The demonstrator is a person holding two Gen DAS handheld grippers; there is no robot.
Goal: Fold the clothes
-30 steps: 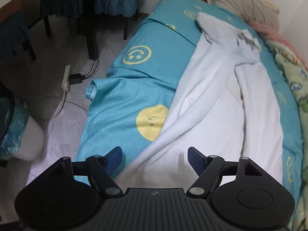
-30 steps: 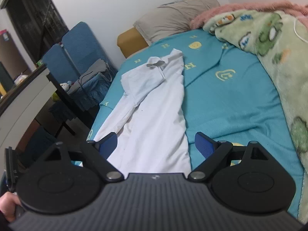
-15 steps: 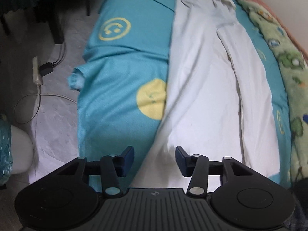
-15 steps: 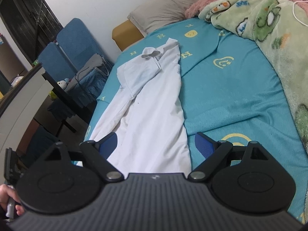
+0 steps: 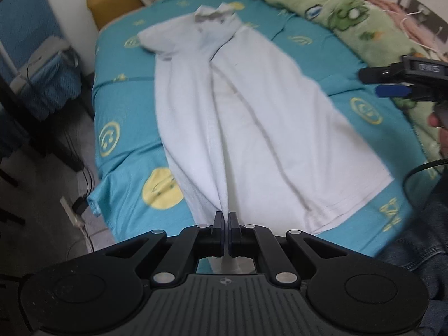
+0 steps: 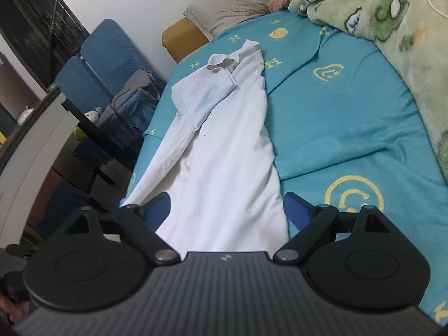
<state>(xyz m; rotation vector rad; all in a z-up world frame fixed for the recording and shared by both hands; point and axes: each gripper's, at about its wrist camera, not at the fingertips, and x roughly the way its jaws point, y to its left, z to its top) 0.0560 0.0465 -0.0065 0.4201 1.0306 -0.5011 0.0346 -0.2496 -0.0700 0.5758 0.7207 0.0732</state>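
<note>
The left hand-held gripper (image 5: 226, 218) has just snapped shut, pinching the white shirt's (image 5: 252, 117) hem at the bed's (image 5: 322, 56) near edge. The right hand-held gripper (image 6: 226, 210) hovers wide open over the hem. The fold can begin.

Left claw (image 5: 226, 218) pinched closed; right claw (image 6: 226, 210) spread wide.

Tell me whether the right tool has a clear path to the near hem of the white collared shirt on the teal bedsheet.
Probably yes. The right tool is open just above the white collared shirt, with its hem running between the fingers and nothing in between.
</note>
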